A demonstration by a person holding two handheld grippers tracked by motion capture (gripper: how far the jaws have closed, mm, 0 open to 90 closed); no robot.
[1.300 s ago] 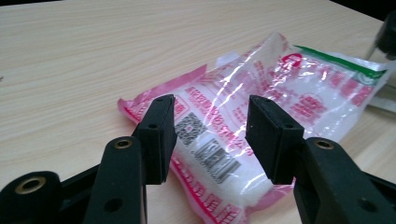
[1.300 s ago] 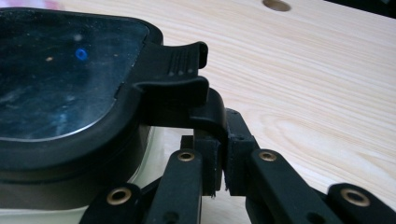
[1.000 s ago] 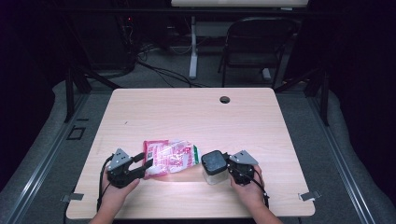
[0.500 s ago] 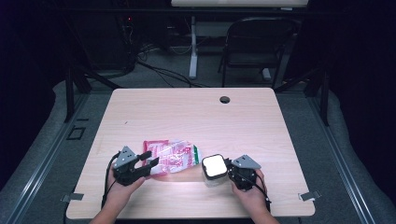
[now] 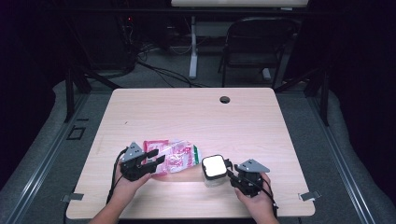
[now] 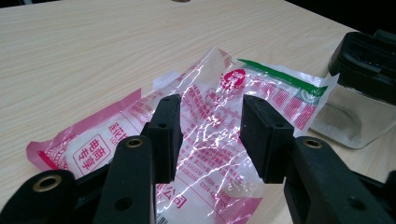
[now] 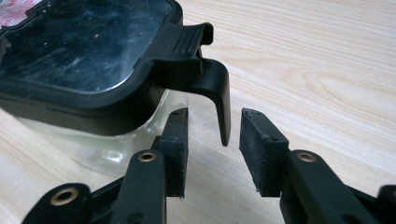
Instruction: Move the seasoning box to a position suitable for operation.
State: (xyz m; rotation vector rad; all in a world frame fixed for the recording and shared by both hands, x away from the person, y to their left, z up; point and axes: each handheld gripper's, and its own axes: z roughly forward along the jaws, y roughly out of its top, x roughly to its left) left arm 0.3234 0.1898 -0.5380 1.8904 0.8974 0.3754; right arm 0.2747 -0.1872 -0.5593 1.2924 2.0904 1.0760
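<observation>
A crinkled clear-and-pink plastic bag (image 5: 173,156) (image 6: 219,93) with red print lies flat on the table's near left. My left gripper (image 5: 156,157) (image 6: 210,116) hovers over its left half. Its jaws have just been closing, they straddle the film, and the pads do not press it. Right of the bag stands a clear container (image 5: 214,169) (image 7: 84,56) with a black-rimmed lid. The lid's black latch tab (image 7: 217,93) hangs between the jaws of my right gripper (image 5: 229,170) (image 7: 217,116). These jaws have just been opening and stand apart from the tab.
The light wood table (image 5: 210,116) has a round cable hole (image 5: 224,99) near its far edge. A folding chair (image 5: 257,46) and cables stand on the floor beyond. The container (image 6: 355,93) touches the bag's right end.
My right gripper's jaws have spread wide and let go of the latch tab. My left gripper has slid right, over the bag. The lid now catches the light.
</observation>
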